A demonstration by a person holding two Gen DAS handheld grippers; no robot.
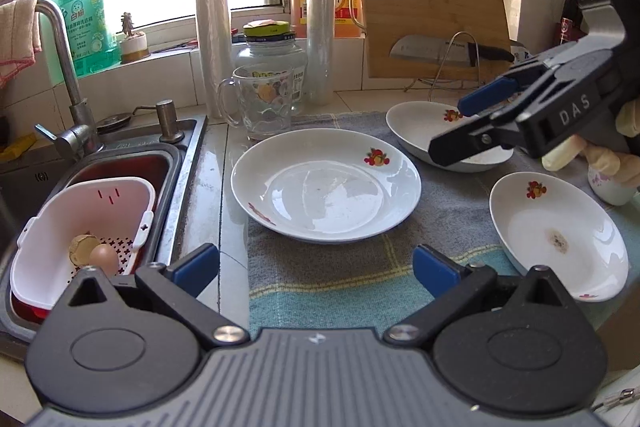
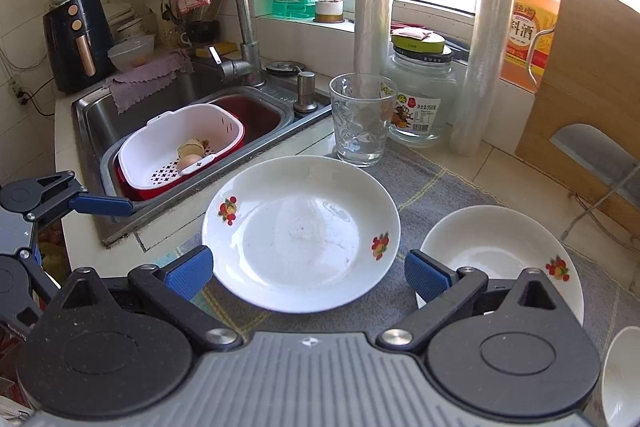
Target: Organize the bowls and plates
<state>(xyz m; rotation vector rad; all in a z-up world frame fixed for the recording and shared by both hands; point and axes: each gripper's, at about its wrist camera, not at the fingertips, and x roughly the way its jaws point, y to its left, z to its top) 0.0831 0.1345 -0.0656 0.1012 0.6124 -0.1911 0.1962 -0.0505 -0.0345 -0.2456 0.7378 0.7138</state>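
Three white dishes with fruit prints lie on a grey-blue cloth (image 1: 320, 283). A large plate (image 1: 326, 185) is in the middle, also in the right wrist view (image 2: 300, 239). A smaller bowl (image 1: 420, 127) lies behind it to the right, also in the right wrist view (image 2: 500, 255). Another bowl (image 1: 560, 235), with a brown stain, lies at the near right. My left gripper (image 1: 316, 269) is open and empty, just short of the large plate. My right gripper (image 2: 308, 273) is open and empty over the large plate's near rim; from the left wrist view it (image 1: 452, 127) hovers above the far bowl.
A sink (image 1: 176, 187) at the left holds a white colander (image 1: 80, 223) with eggshells. Behind the plates stand a glass mug (image 1: 262, 103), a jar (image 1: 272, 55), two film rolls (image 1: 320, 19), an oil bottle, and a cutting board (image 1: 436, 15) with a cleaver (image 1: 424, 49).
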